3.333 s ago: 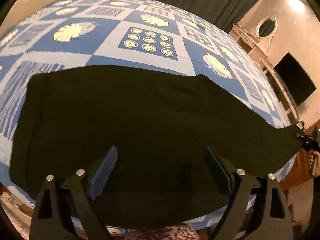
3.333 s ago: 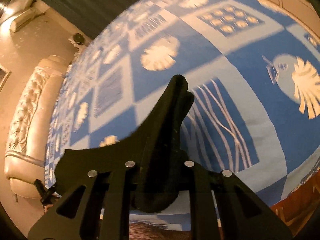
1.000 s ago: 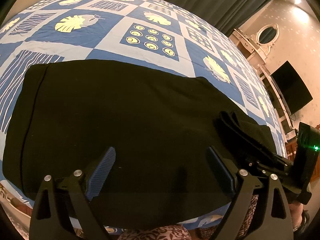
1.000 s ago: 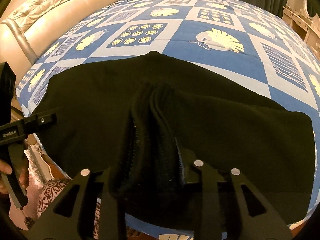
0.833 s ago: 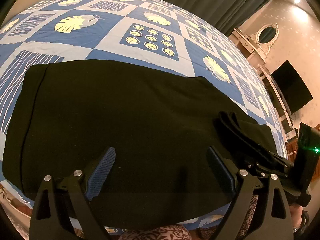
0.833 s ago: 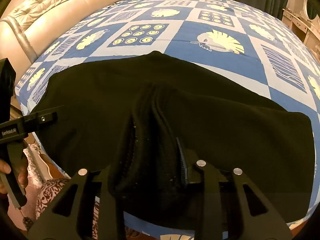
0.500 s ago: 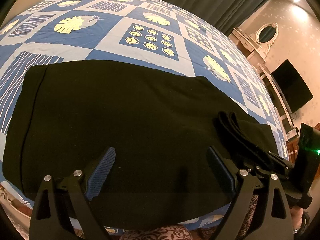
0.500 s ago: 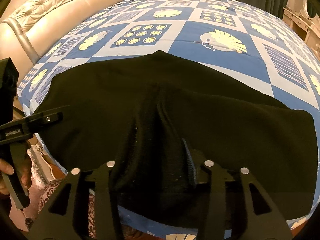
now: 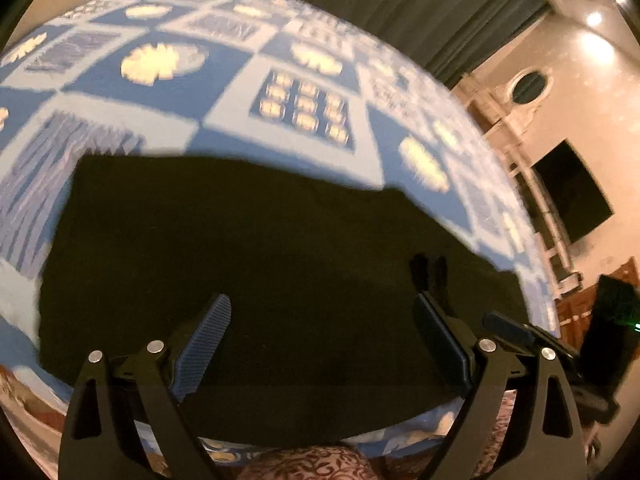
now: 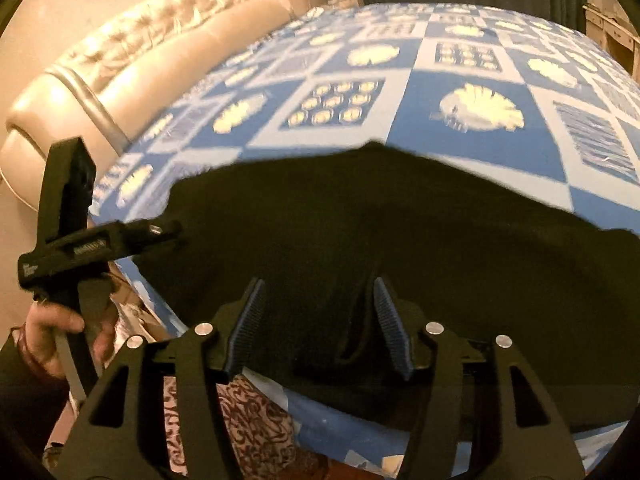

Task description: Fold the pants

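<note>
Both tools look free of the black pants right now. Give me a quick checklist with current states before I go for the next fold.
1. Right tool open, nothing clamped: ok.
2. Left tool open, nothing clamped: ok.
3. Pants lying folded on the bedspread: ok.
4. Top layer flat: not ok, a small ridge stands by the right tool's pad.
5. Edges aligned: cannot tell, both views are blurred.
6. Near edge fully on the bed: cannot tell.

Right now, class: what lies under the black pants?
The black pants lie on a bedspread with blue and white squares, which shows around them on all sides. The part beneath the pants is covered, so nothing there can be seen.
</note>
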Tool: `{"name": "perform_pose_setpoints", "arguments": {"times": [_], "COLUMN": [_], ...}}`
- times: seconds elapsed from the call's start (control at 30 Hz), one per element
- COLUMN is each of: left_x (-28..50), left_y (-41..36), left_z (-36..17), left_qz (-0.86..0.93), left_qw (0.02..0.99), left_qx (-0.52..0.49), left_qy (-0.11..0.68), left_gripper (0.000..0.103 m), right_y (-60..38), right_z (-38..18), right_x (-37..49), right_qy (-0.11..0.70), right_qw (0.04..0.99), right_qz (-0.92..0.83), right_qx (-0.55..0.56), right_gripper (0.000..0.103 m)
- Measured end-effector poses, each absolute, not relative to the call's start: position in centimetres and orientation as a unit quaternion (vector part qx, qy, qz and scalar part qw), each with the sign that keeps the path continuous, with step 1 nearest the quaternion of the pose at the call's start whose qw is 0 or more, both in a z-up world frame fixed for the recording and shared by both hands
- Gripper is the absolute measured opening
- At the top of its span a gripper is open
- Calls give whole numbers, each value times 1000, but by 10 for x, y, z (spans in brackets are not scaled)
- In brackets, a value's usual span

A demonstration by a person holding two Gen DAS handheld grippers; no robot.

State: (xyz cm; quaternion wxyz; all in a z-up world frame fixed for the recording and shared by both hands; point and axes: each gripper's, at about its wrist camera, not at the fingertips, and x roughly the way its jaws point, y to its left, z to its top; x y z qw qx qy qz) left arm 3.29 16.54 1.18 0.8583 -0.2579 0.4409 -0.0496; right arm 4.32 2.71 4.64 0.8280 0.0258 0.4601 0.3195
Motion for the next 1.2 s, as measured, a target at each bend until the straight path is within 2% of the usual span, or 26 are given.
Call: {"name": "perform_pose_setpoints", "arguments": {"times": [0.07,0.2,0.4,0.53,0.63,0.73,0.87,1.03,1.2], "left_x": [27,11,3,15,23,21,12,18,22], "left_y": [190,252,329,329,324,334,357,342,333], "left_z": [23,23,-14,-33,-46,-46,-53,-51,-55], "left_qz": [-63,-63,-52,-102,-105,-107,-105,-130,-170], "left_qw": [861,858,828,807,805,808,795,803,774], "left_qx": [-261,-286,-375,-400,-379,-386,-443,-409,-461], "left_qy": [432,421,414,422,444,432,400,414,399], "left_gripper": [91,91,91,91,91,91,91,91,91], "right_y": [12,-11,-27,-29,-28,-30,-31,-31,-30], "right_z": [52,45,16,-1,-1,1,0,-3,-4], "right_x": [45,48,46,46,44,43,42,42,43], "right_qy": [456,467,497,515,515,515,517,517,517], "right_qw": [830,829,818,809,810,809,808,808,808], "right_qz": [317,304,281,271,270,271,271,270,270], "right_qx": [39,54,68,77,73,77,81,81,82], "right_gripper": [63,63,63,63,63,64,64,67,68]}}
